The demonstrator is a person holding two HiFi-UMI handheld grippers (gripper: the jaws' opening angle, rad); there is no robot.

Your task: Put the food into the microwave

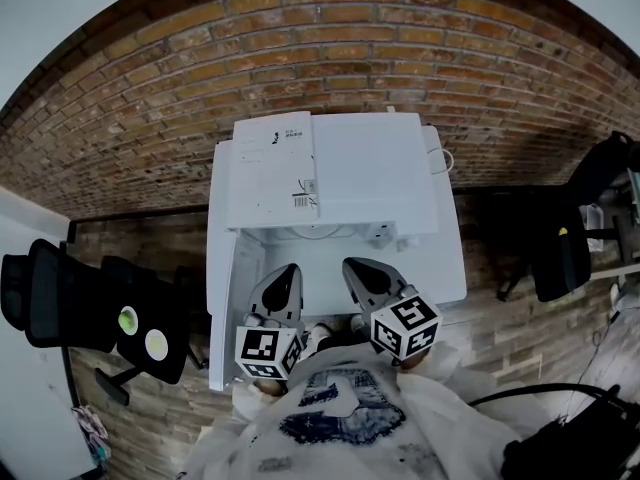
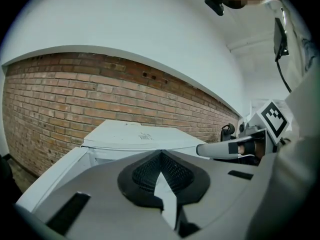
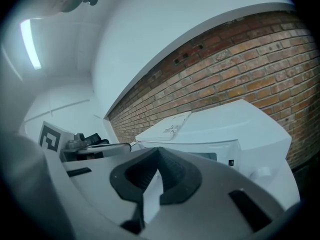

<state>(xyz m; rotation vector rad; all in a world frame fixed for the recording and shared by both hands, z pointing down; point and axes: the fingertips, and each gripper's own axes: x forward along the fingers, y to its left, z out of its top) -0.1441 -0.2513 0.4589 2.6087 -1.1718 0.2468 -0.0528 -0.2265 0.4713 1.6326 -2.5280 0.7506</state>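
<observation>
The microwave [image 1: 370,173] is showing a smooth white casing with a faint sheen, with a matt paper sheet [image 1: 275,168] on top. The brick wall [image 1: 150,98] is looking rough and matt. The left gripper [image 2: 160,153] is showing matt grey plastic and black ribbed pads [image 2: 142,174].

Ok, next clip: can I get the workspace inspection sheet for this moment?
Surface: white table, mostly taken up by the microwave.
Job's things: microwave white, door appears closed, paper label on top; food: nothing seen.
Clutter: nothing seen.
Grippers: left gripper and right gripper held close to the person's chest, fingers together, nothing between them.
Cables: white cable looped at the microwave's right rear; black cables on the floor, lower right.
Surroundings: brick wall behind; black chairs at left and right.
</observation>
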